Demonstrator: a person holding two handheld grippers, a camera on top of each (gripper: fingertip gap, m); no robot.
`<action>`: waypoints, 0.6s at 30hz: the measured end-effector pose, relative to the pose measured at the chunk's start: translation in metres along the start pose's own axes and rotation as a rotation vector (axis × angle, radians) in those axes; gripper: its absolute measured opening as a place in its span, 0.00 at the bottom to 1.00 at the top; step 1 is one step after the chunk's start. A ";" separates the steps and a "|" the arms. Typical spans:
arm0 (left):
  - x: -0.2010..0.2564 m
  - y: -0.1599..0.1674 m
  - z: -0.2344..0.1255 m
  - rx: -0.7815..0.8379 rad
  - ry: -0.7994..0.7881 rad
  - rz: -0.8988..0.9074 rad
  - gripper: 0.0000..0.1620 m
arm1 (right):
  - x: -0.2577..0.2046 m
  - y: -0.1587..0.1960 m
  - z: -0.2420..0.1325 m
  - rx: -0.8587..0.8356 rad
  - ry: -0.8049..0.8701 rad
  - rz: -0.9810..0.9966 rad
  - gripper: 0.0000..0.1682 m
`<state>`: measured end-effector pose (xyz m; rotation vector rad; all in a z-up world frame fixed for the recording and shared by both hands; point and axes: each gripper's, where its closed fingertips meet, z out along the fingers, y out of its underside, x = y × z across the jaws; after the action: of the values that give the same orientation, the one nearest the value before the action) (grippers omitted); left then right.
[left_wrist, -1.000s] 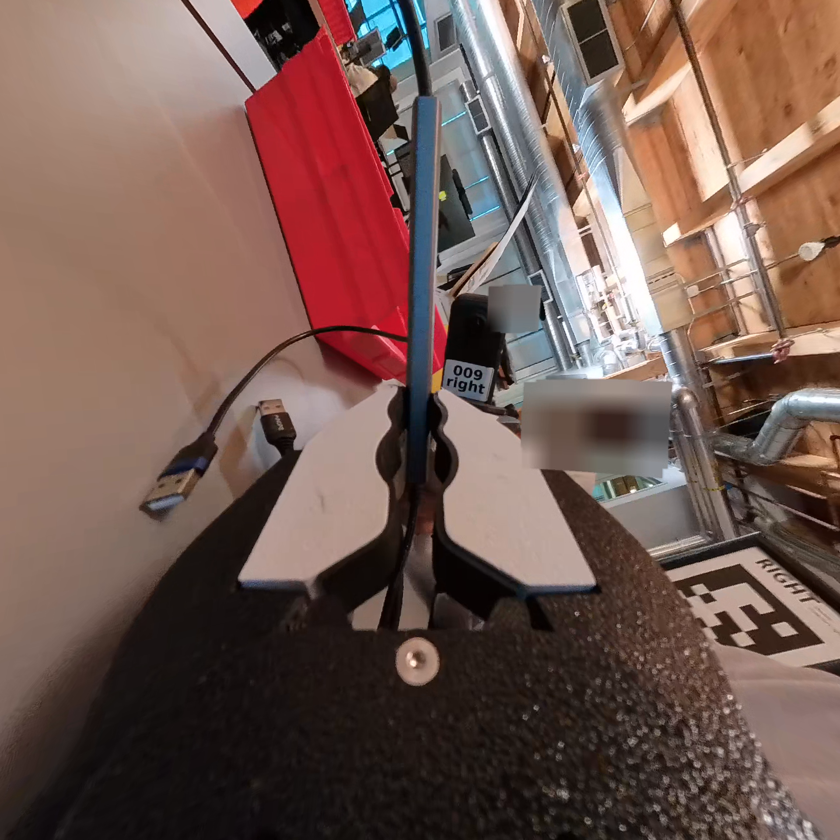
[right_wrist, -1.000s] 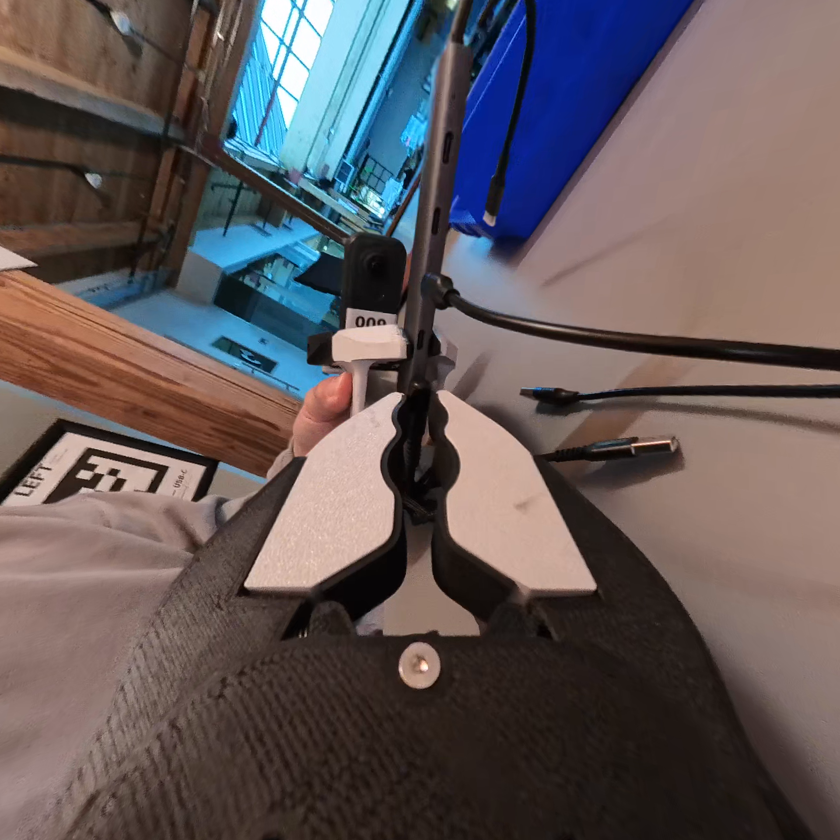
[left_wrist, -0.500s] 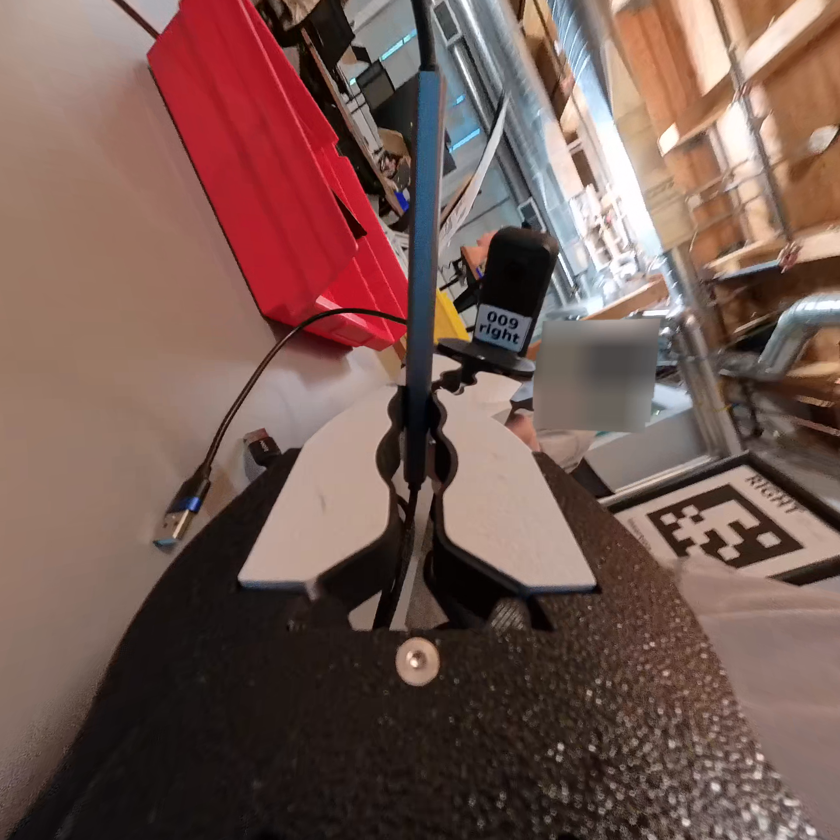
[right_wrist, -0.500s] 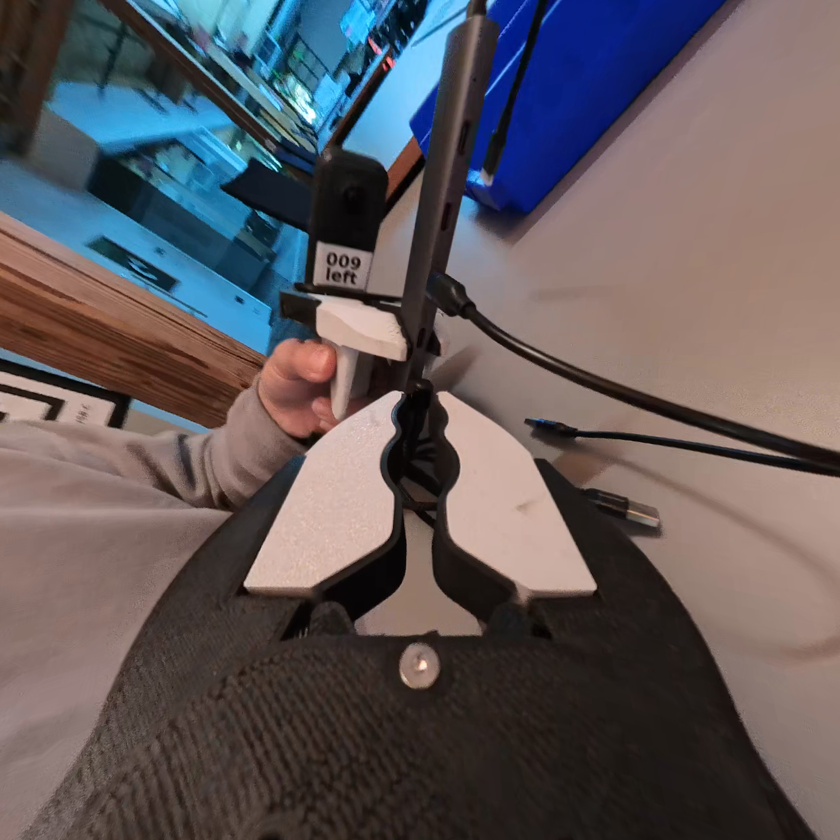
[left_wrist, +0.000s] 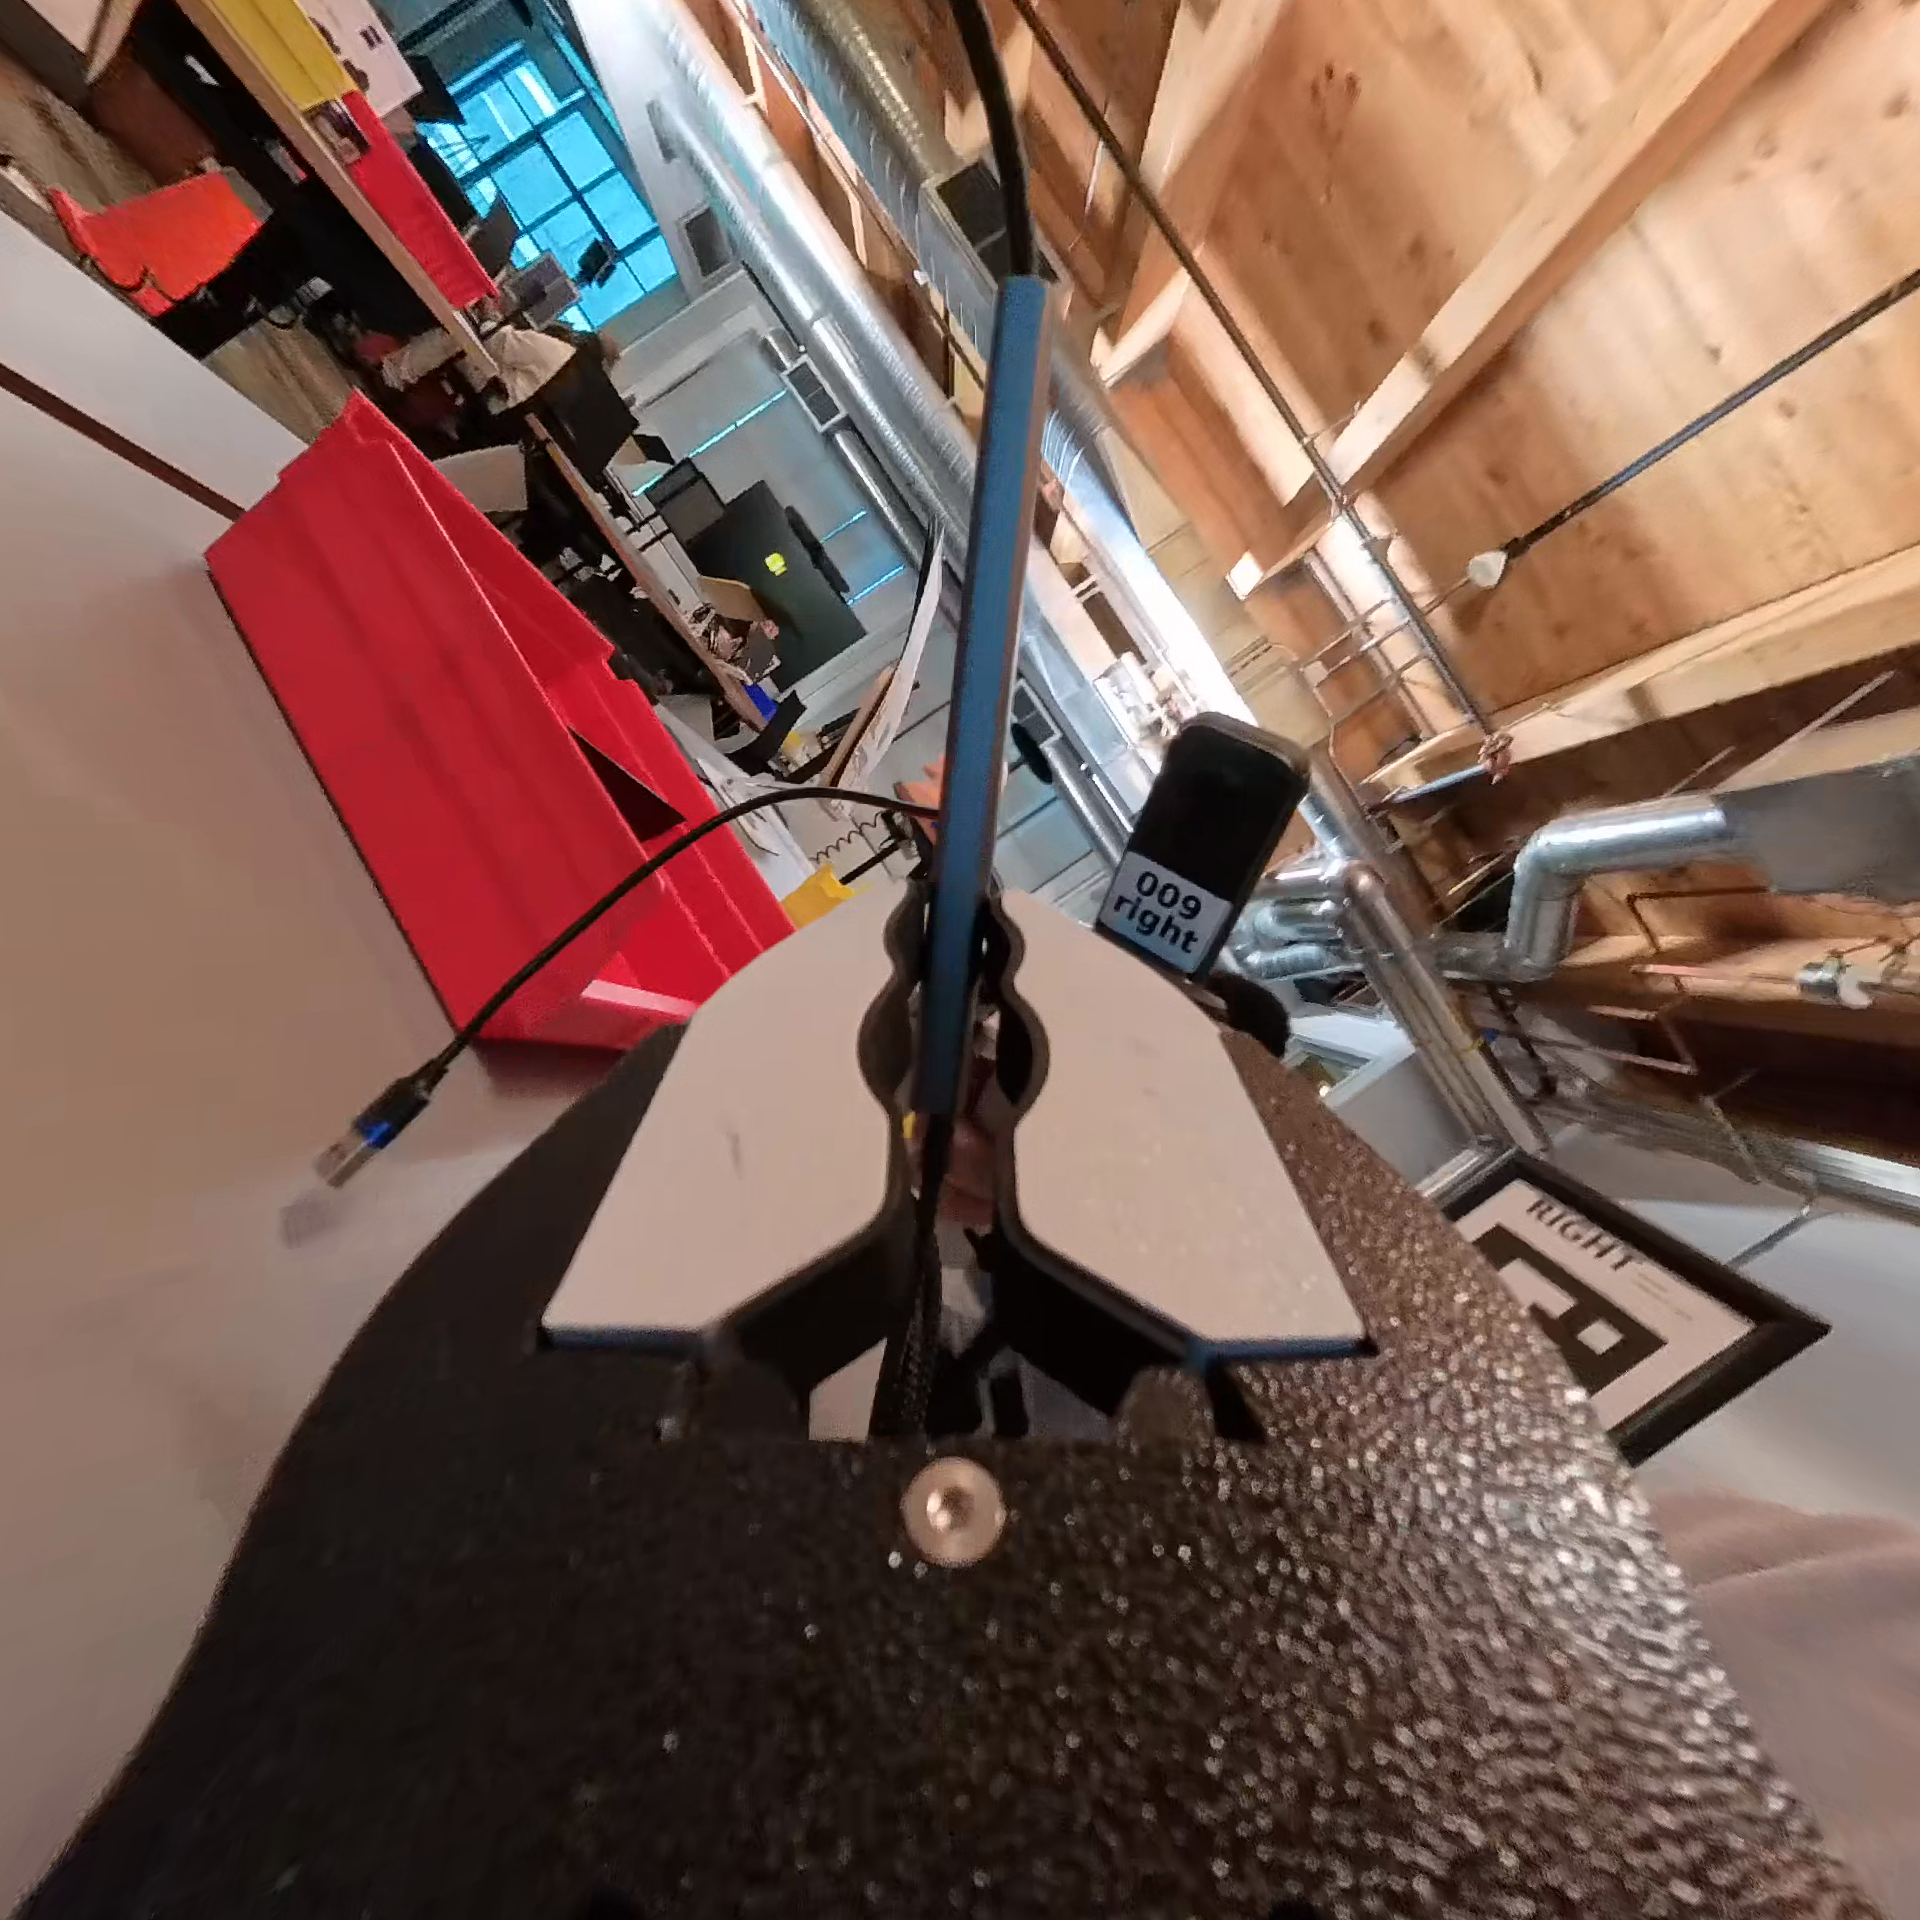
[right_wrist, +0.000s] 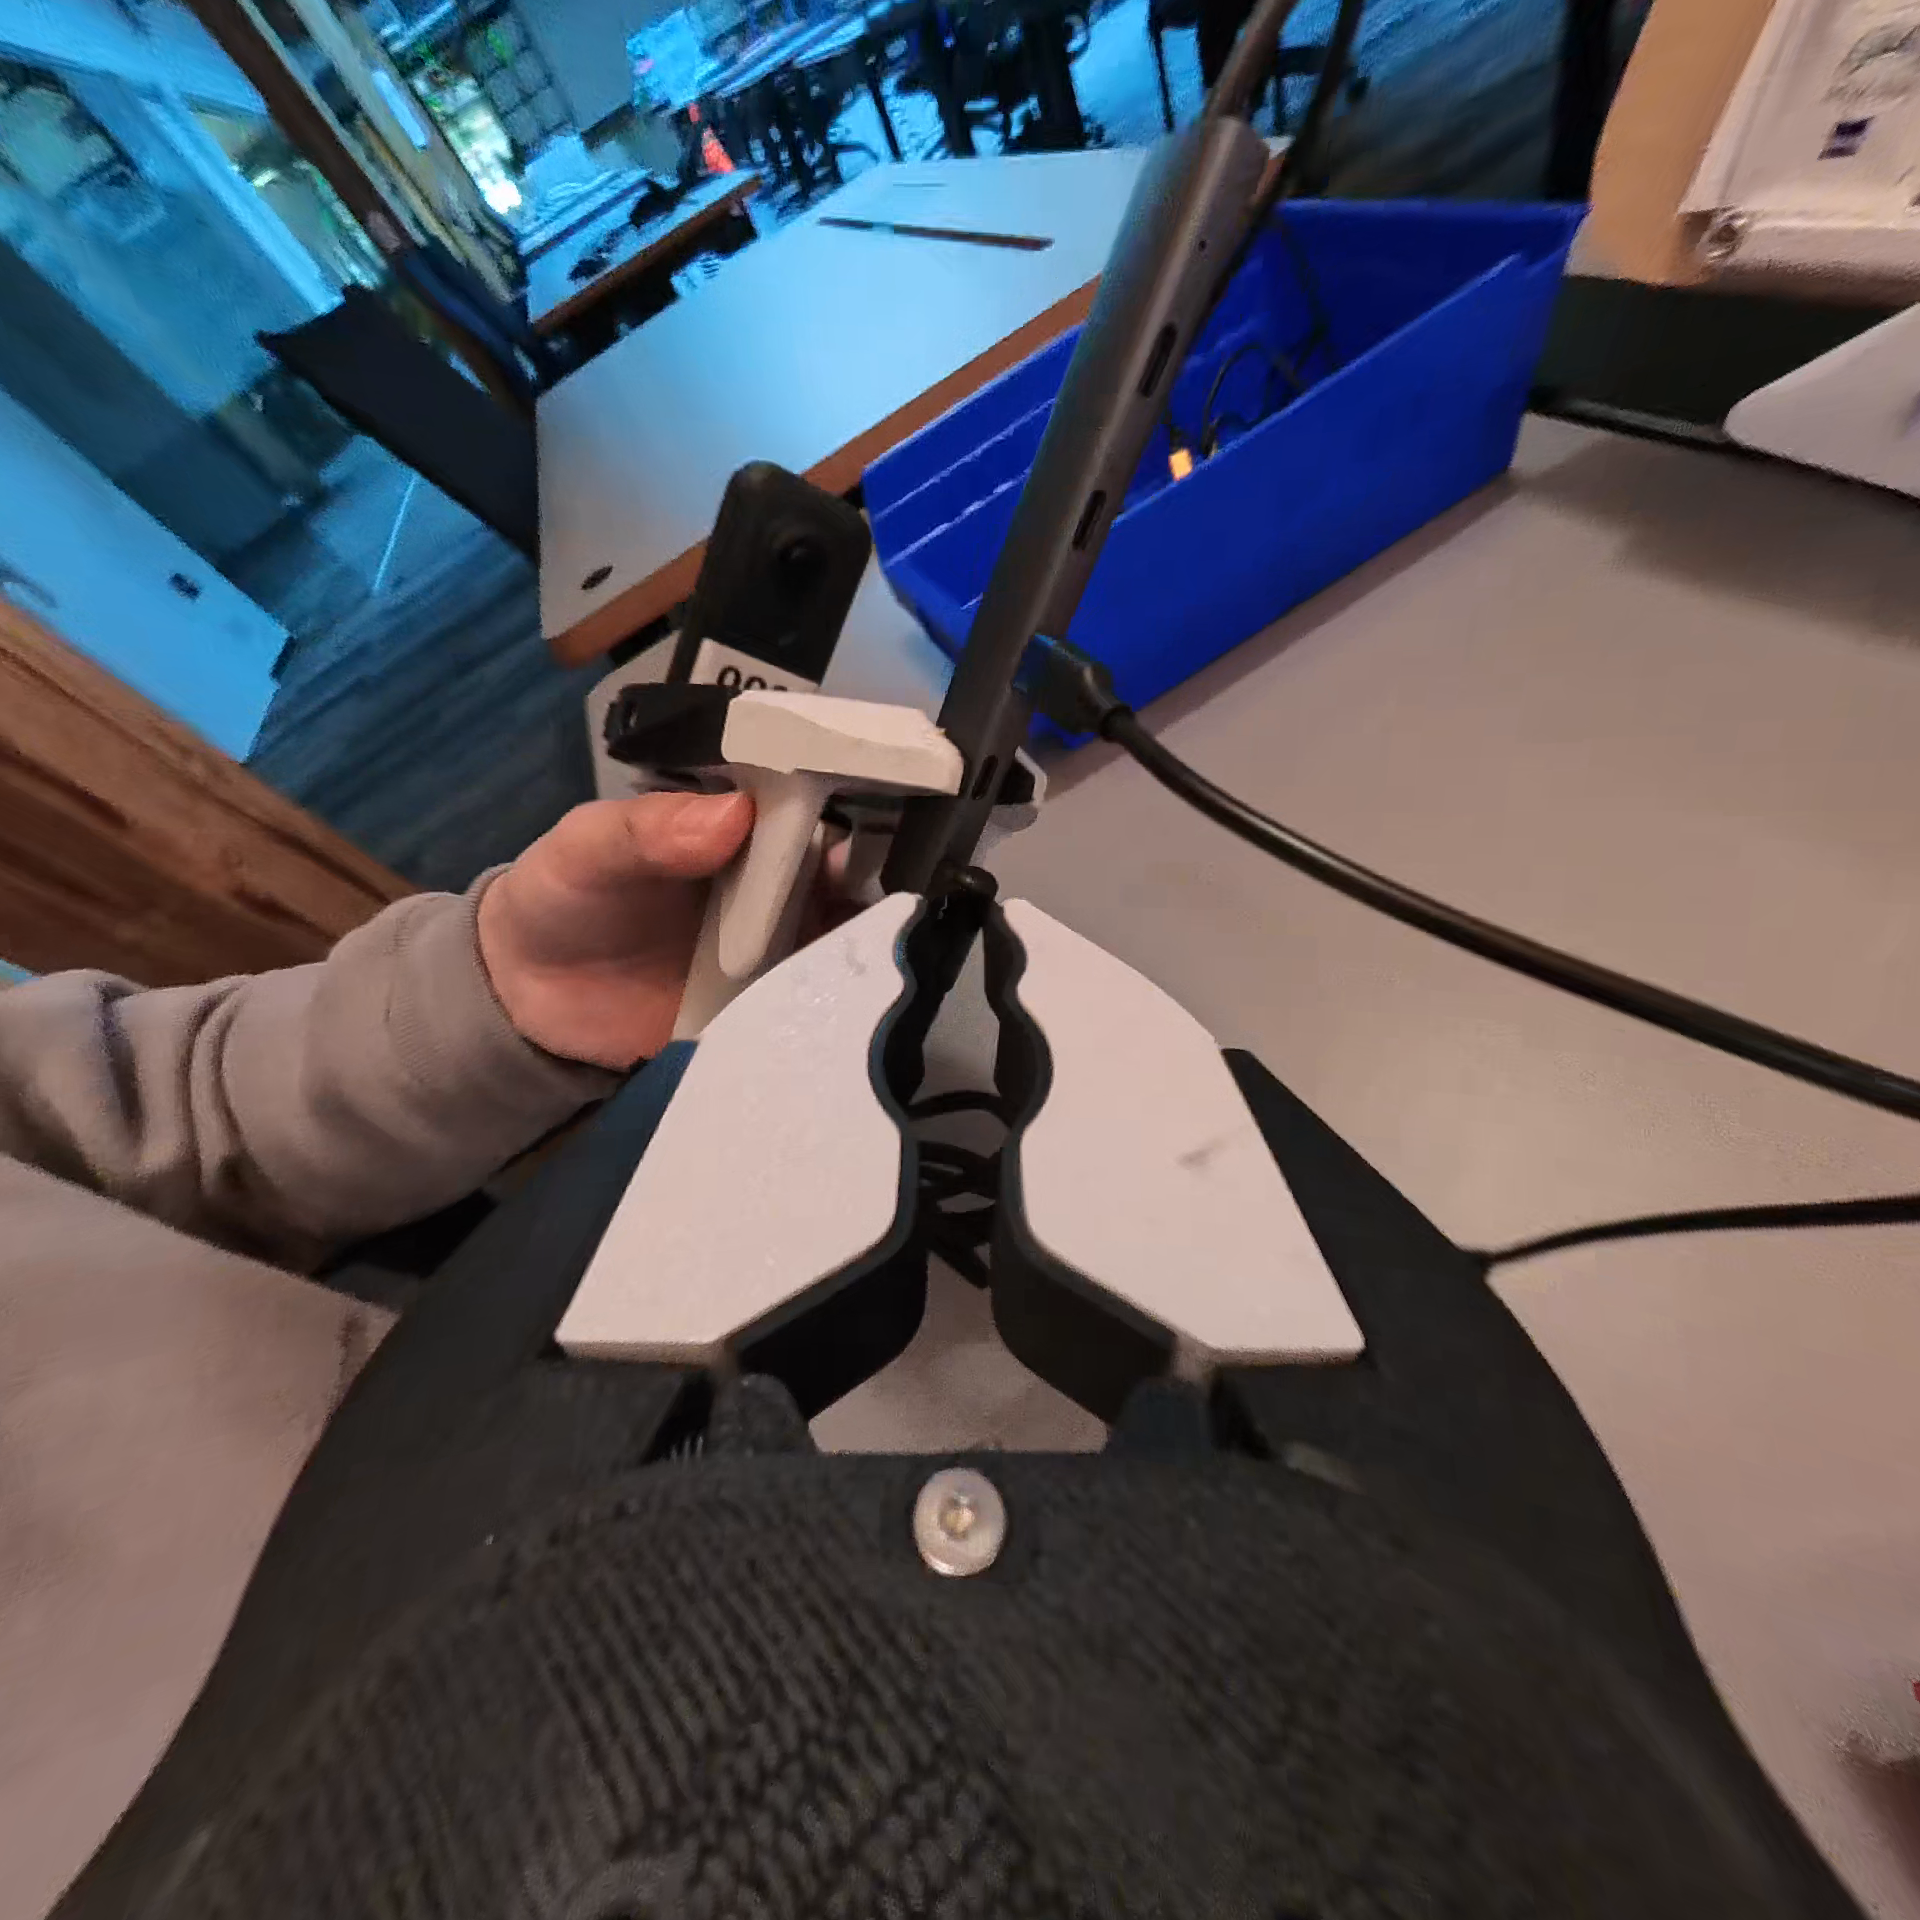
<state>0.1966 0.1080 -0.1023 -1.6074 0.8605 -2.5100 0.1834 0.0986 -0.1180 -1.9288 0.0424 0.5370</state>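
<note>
the pale grey table carries everything here, and behind it the room is a workshop with wooden beams and ceiling boards, silver ducts and more tables under bluish window light. a red bin sits on the table in the left wrist view; its inside cannot be seen. a blue bin sits on the table in the right wrist view, with dividers and a small coiled cable inside. the left claw is narrowed onto a slim grey hub, gripping it near its lower end so the bar stands up and away from the fingers. a thin black usb cable runs out from the hub's side, its blue-tipped plug just over the table. the right claw is closed down on the short black lead at the hub's bottom end, right beneath the hub. a thick black cable is plugged into the hub's side and trails across the table. a hand in a grey sleeve grips the left claw's white handle.
</note>
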 end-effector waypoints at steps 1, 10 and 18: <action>-0.002 0.001 0.001 -0.015 -0.001 0.019 0.06 | 0.002 0.002 0.000 -0.006 0.027 -0.019 0.05; -0.004 0.017 -0.001 -0.125 -0.005 0.141 0.06 | -0.002 0.020 -0.010 -0.050 0.067 -0.083 0.09; -0.025 -0.025 -0.023 0.153 -0.065 0.096 0.06 | -0.054 0.058 0.004 0.123 0.222 -0.263 0.00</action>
<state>0.1952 0.1472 -0.1186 -1.5519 0.7022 -2.3811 0.1176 0.0666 -0.1492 -1.8301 -0.0351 0.1410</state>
